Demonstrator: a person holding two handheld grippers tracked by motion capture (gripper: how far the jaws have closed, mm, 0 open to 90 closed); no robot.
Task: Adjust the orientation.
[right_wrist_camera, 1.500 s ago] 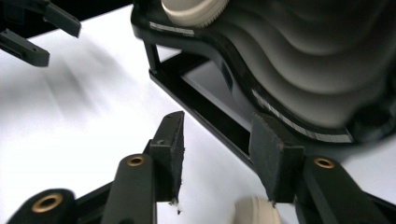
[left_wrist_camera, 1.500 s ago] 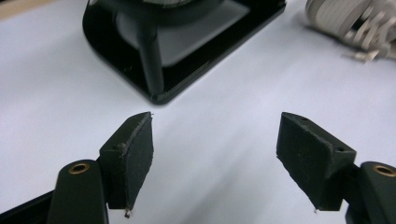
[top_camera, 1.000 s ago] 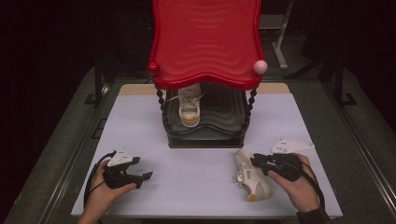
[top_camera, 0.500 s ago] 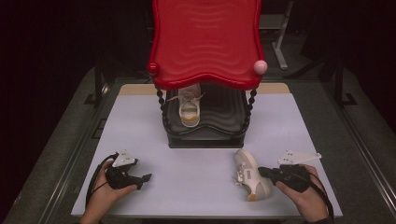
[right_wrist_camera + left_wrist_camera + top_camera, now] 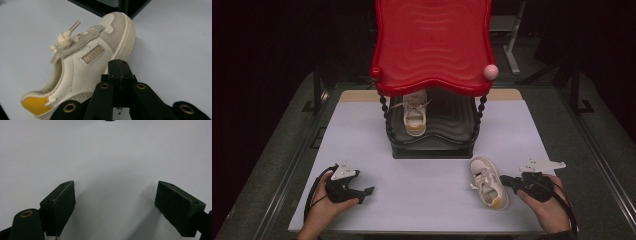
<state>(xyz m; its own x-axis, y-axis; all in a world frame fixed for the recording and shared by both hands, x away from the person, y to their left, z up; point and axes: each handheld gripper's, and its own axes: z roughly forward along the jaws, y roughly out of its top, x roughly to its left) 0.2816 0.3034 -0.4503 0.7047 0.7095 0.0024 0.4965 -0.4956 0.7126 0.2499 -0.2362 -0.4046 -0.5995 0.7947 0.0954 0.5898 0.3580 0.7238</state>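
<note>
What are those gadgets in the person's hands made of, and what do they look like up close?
Each hand holds a black tool. The left gripper and right gripper carry a pale grey three-cornered plate on top and trail a black cable. Close up, the jaws are matte black blocks on linkages with brass-coloured pivot rings.

Cream shoe [image 5: 488,182], grey suede panels, yellow heel patch. Matching shoe [image 5: 415,114] on black rack [image 5: 432,142]. Glossy red rippled tray [image 5: 432,45], pink knob [image 5: 490,71]. Pale lilac counter [image 5: 422,175]. Black grippers.
</note>
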